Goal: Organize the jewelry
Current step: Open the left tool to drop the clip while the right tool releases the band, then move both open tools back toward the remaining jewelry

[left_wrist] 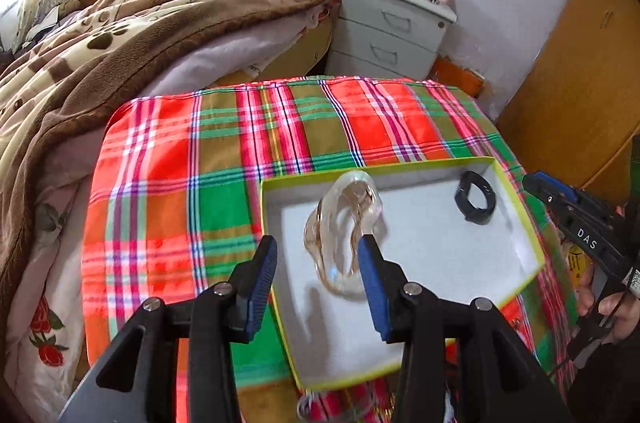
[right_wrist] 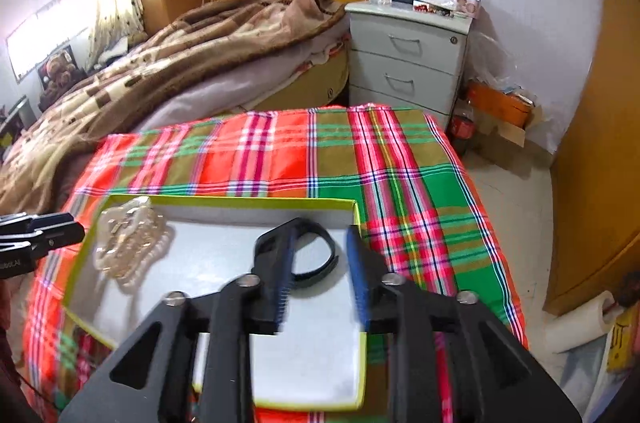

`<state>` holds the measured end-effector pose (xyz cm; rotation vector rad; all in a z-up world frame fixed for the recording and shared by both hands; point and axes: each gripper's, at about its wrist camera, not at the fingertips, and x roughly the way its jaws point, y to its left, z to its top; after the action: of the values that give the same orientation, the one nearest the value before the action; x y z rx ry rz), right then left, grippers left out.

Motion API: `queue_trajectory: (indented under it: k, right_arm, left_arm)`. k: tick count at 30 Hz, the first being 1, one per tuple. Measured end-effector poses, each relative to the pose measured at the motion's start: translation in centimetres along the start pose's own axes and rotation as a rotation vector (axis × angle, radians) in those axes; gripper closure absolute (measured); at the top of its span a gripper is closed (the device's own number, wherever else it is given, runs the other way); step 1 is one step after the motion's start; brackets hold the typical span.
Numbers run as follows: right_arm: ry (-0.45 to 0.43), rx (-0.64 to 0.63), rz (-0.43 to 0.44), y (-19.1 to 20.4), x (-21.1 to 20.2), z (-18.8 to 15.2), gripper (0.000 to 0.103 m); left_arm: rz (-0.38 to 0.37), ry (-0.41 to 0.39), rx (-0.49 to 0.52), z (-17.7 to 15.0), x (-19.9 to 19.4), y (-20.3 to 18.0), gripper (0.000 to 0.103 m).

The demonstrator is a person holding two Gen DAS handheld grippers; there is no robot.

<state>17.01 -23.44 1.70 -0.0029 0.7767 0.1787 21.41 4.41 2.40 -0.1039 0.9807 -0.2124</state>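
Clear beaded bracelet (left_wrist: 344, 231) hung mid-frame over the white box (left_wrist: 520, 265), snagged on the spread left gripper (left_wrist: 318, 265); best shaken loose gently, right gripper (right_wrist: 320, 277) also spread.

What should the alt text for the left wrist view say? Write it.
The open left tool hangs over a green-rimmed white box on a plaid tablecloth, a blurred clear bracelet between its fingers. A black bracelet lies in the box's far corner.

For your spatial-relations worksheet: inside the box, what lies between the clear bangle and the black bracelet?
Nothing: only bare white lining of the yellow-rimmed box separates the clear glassy bangle from the black ring-shaped bracelet, clearest in the left wrist view.
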Motion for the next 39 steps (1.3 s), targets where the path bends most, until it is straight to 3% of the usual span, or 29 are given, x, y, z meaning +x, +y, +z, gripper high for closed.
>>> queue_trajectory:
  k: [8, 13, 18, 24, 33, 39]
  right_arm:
    - [-0.032, 0.019, 0.033, 0.5, -3.7, -3.0, 0.068]
    - [0.001, 0.077, 0.045, 0.4, -4.7, -6.3, 0.068]
    - [0.046, 0.083, 0.020, 0.9, -5.0, -9.3, 0.068]
    - [0.077, 0.121, 0.030, 1.2, -5.5, -11.9, 0.068]
    - [0.102, 0.145, 0.060, 2.2, -5.4, -13.3, 0.068]
    - [0.113, 0.143, 0.061, 2.8, -5.0, -13.6, 0.068]
  left_arm:
    - [-0.023, -0.048, -0.026, -3.7, -3.1, 0.3, 0.059]
    - [-0.050, -0.068, -0.064, -6.2, -4.2, 0.9, 0.058]
    - [-0.061, -0.039, -0.085, -8.3, -3.9, 1.2, 0.058]
    - [-0.074, -0.037, -0.064, -10.4, -3.9, 1.3, 0.058]
    - [-0.084, 0.002, -0.110, -12.5, -3.5, 2.4, 0.058]
    - [-0.141, 0.012, -0.146, -13.4, -3.5, 2.9, 0.058]
